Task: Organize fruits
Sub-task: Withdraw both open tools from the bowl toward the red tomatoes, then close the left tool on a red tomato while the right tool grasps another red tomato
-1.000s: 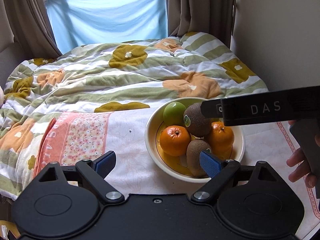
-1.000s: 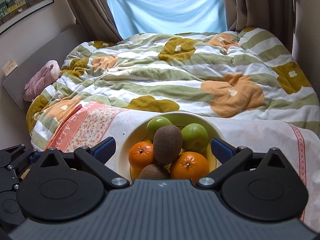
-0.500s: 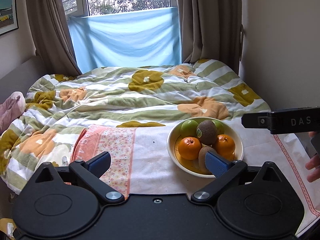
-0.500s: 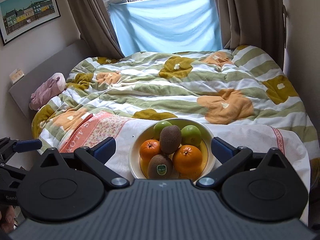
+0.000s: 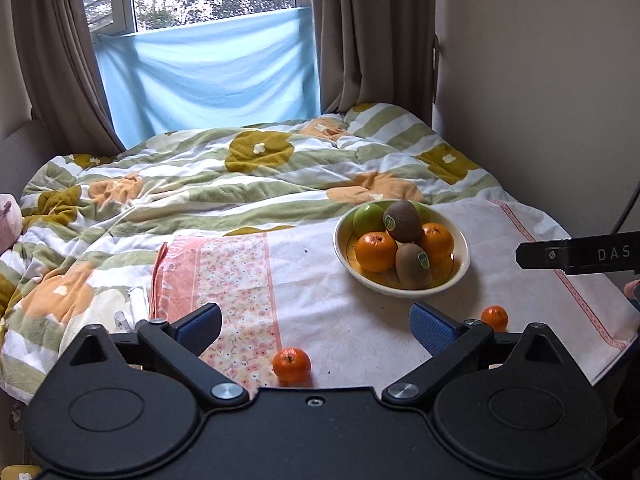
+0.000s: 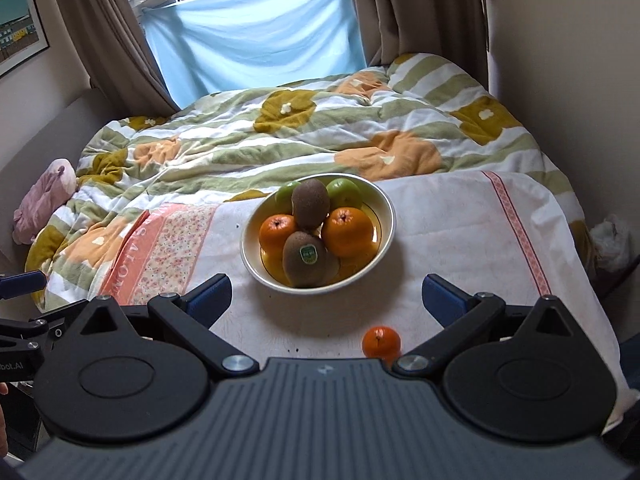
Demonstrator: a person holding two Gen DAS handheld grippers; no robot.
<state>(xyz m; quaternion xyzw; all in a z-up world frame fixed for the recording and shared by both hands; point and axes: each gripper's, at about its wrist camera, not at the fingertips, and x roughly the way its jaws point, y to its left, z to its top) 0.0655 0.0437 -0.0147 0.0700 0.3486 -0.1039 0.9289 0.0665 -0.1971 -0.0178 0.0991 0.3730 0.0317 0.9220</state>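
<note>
Two small oranges (image 5: 291, 364) (image 5: 495, 317) lie outside the bowl (image 5: 460, 270); with both jaws spread and empty, I'd straddle one squarely, then close gently.

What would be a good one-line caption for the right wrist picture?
Open hand-held gripper facing a bowl of kiwis, oranges and green apples, one small orange loose on the cloth.

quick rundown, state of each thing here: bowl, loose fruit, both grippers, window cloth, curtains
bowl: upright on the tablecloth, heaped with oranges, kiwis, green apples
small orange: loose on the cloth, outside the bowl
second small orange: loose, outside the bowl
left gripper: jaws closing, empty
right gripper: open, empty
blue cloth: hung over the lower window
curtains: drawn aside
</note>
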